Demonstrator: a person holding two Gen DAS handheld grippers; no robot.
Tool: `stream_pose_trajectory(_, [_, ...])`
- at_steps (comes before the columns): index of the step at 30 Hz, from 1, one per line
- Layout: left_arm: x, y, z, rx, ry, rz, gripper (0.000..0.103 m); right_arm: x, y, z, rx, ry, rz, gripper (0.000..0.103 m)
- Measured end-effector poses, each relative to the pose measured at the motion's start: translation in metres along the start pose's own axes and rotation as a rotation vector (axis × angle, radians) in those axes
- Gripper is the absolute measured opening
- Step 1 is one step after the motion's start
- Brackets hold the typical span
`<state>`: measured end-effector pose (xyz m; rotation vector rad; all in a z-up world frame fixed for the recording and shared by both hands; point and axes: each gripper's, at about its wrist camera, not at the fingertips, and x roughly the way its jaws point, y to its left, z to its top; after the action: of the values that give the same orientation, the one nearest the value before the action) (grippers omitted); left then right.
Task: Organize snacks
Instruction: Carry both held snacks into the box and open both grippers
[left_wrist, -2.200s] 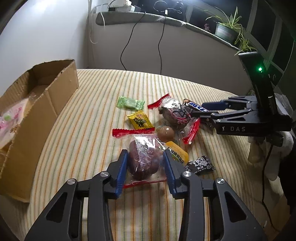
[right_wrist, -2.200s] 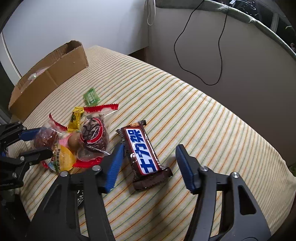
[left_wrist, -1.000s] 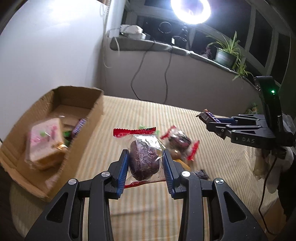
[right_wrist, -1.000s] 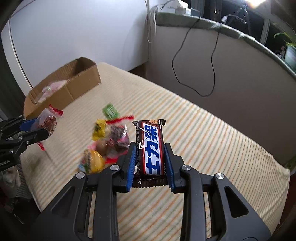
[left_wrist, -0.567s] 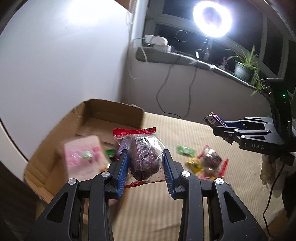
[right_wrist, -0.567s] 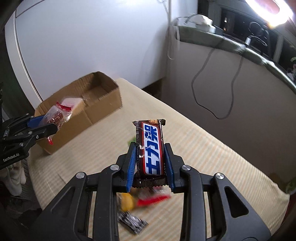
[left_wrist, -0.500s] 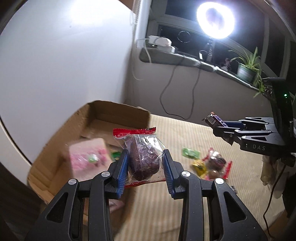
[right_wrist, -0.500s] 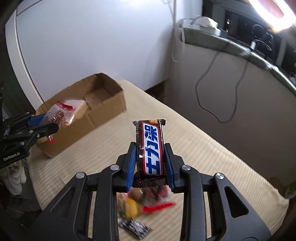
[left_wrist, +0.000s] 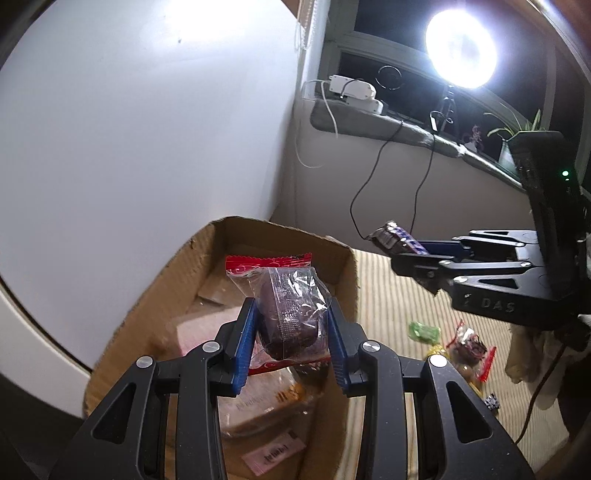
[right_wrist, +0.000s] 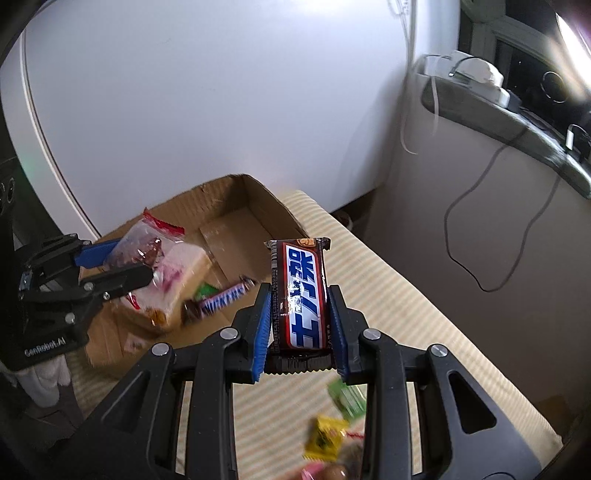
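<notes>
Left gripper (left_wrist: 291, 334) clamped on a clear bag with a dark snack (left_wrist: 290, 314), held over the open cardboard box (left_wrist: 351, 280). Right gripper (right_wrist: 300, 325) clamped on a chocolate bar (right_wrist: 303, 295), above the striped surface (right_wrist: 424, 314) just beside the box. Box already holds a pink-wrapped pack (right_wrist: 181, 273), another bar (right_wrist: 221, 297), a green item. Left on the surface: green packet (left_wrist: 424, 331), yellow packet (right_wrist: 327, 435), red-edged bag (left_wrist: 471, 347), a few more. Roughly half done, I'd guess; both drops pending.
</notes>
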<state>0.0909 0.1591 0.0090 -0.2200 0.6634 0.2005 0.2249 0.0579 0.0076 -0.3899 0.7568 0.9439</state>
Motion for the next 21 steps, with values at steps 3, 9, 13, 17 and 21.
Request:
stream_pose_trajectory(3, [0.003,0.004,0.004,-0.002,-0.001,0.007,0.035,0.014,0.005,0.009,-0.009,0.007,0.01,0.03])
stream_pose_trajectory(9, [0.011,0.012,0.009,-0.002,0.009,0.021,0.035,0.036,0.011,0.023,-0.017,0.018,0.04,0.03])
stream_pose_trajectory(13, [0.015,0.014,0.01,-0.004,0.015,0.025,0.035,0.048,0.014,0.029,-0.02,0.026,0.048,0.03])
stream_pose_trajectory(17, [0.018,0.017,0.012,-0.012,0.017,0.027,0.035,0.058,0.015,0.032,-0.02,0.036,0.057,0.03])
stream_pose_trajectory(21, [0.021,0.018,0.011,-0.012,0.023,0.03,0.035,0.066,0.016,0.034,-0.017,0.044,0.068,0.03])
